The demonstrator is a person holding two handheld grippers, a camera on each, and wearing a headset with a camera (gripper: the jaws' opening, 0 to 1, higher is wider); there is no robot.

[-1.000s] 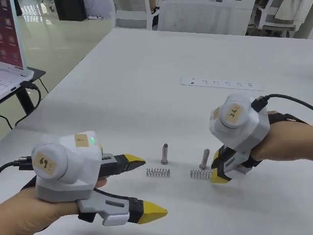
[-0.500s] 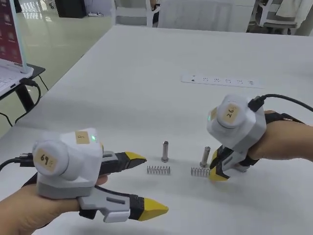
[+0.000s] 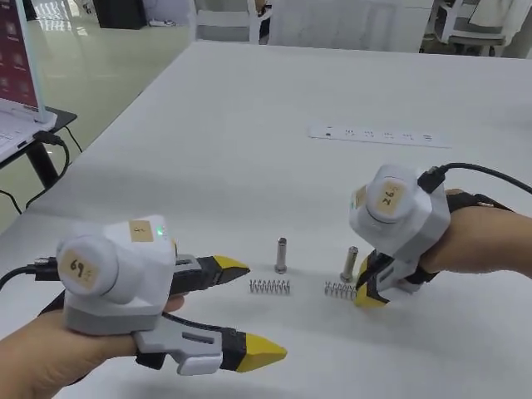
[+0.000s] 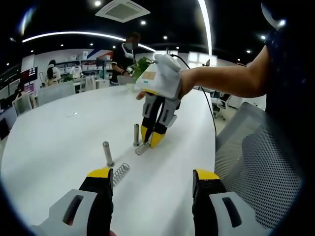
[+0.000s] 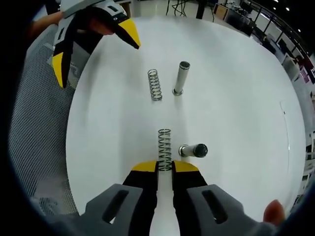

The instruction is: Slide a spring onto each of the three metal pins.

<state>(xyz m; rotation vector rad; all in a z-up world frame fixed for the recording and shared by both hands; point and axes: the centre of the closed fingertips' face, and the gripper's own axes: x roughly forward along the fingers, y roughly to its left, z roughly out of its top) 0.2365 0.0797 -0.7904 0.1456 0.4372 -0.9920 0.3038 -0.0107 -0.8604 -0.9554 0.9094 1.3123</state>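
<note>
Right hand-held gripper [image 5: 165, 167] apparently clamped on spring [image 5: 164, 147] end beside pin [image 5: 193, 150]; left hand-held gripper [image 3: 253, 309] wide open, empty. Upend spring, centre over pin.

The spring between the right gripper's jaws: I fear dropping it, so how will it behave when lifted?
Pinched at one end by the right gripper, the spring, a thin open coil, will likely sag or wobble. Such thin wire looks light. Dropped on the smooth table, it would probably roll.

White housings and yellow-tipped black jaws on left gripper [image 3: 259, 312] and right gripper [image 3: 366, 298], silvery spring [image 5: 164, 146] at the right claw's tips, grey metal pin [image 5: 193, 150] beside them, white table [image 3: 249, 150].
</note>
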